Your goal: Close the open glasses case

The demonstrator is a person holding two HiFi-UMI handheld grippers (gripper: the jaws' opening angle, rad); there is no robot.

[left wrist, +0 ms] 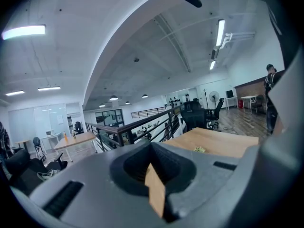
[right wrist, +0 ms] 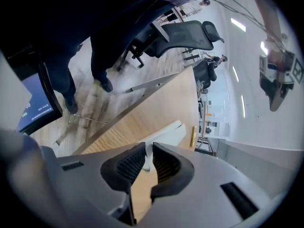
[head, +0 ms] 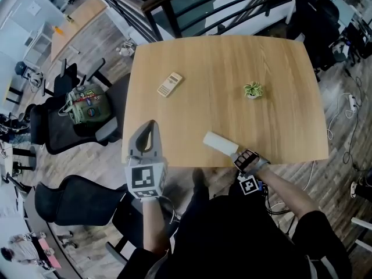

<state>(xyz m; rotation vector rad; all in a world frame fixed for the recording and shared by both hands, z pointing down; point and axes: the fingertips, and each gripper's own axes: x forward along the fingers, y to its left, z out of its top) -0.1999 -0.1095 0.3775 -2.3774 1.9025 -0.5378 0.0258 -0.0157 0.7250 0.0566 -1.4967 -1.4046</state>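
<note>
- Your right gripper (head: 235,151) sits at the near end of the case (head: 220,142). Its fingers (right wrist: 128,163) stand a little apart, with only a narrow slot between them. They clamp nothing, and the case shows just beyond the tips.
- In the right gripper view the case (right wrist: 166,134) lies flat with a seam along its side. I judge the lid is down or nearly so, though the wide-angle view leaves that unsure.
- That loose hold at the case's end suits a press or a let-go rather than a carry.
- Your left gripper (head: 151,124) is low over the near left edge of the counter (head: 232,57), well apart from the case. Its fingers (left wrist: 175,170) are together at the tips and empty, so it looks parked out of the way and takes no part in the job.
- The case rests close to the counter's near edge, angled toward your right hand and within easy reach.
- A calculator (head: 170,84) lies further back on the left and a small plant (head: 253,90) on the right, both well clear of the case.
- The counter is pale wood, smooth and otherwise bare.
- Around it you have a plank floor, black chairs (head: 64,135) on your left, one carrying a bag (head: 87,104), and a dark railing (head: 174,7) beyond the far edge.
</note>
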